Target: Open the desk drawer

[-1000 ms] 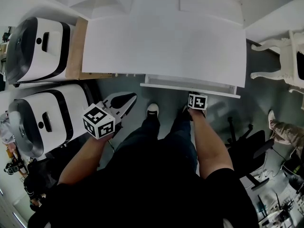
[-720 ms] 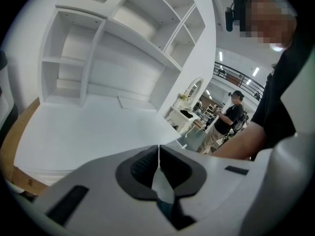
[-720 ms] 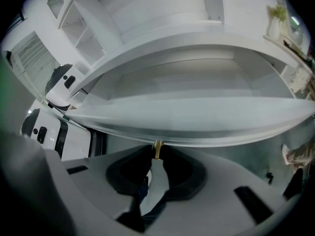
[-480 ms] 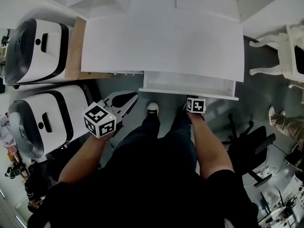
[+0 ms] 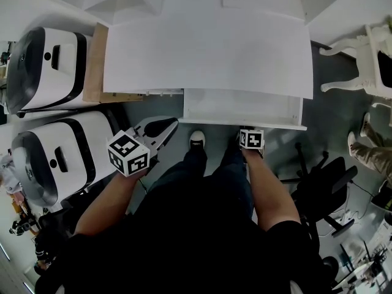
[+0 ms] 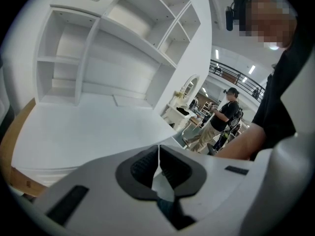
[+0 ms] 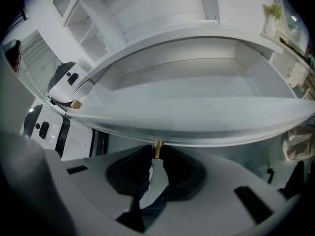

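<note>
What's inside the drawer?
The drawer shows only bare white floor and walls, no items. In the head view the desktop covers its rear.

Saw smooth matt white paint on the surface [image 5: 208,54] and inside the drawer [image 5: 245,109]. Noted a brass-coloured, metal-looking knob [image 7: 157,148] on its front. Found matt grey plastic with dull black pads [image 7: 127,173] on the right claw [image 7: 156,156] and left claw [image 6: 158,162]. Made out bare pale wood on a panel [image 5: 95,60] at left, beside glossy white-and-black machine shells [image 5: 49,66].
</note>
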Demonstrator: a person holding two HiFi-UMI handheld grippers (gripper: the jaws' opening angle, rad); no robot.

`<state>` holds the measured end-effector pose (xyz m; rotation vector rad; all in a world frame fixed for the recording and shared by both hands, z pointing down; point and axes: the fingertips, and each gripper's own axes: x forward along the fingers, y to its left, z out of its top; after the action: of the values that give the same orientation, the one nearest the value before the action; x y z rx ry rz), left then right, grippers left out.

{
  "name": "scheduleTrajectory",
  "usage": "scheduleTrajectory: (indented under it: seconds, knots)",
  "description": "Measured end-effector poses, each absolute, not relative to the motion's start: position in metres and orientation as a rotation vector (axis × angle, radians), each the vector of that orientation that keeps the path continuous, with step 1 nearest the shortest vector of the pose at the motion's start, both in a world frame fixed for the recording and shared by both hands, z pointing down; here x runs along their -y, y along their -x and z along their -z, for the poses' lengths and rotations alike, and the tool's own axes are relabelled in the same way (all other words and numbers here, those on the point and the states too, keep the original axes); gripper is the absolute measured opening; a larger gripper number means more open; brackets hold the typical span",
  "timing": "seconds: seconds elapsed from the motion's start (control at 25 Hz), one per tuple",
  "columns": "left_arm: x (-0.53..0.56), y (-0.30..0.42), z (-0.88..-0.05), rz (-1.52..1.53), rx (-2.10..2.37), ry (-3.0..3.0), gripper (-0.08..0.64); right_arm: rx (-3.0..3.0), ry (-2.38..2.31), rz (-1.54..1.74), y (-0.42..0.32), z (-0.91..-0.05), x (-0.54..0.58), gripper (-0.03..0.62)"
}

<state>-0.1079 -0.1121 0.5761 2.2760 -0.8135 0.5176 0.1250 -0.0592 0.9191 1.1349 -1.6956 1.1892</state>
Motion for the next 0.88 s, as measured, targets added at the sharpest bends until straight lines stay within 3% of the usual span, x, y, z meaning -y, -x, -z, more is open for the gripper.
scheduleTrajectory:
  seconds: [0.88]
  knots:
    - [0.093, 0.090, -0.578, -0.532, 0.744, -2.308, 0.017, 1.677, -1.132, -1.202, -0.125, -0.918, -0.004, 0.074]
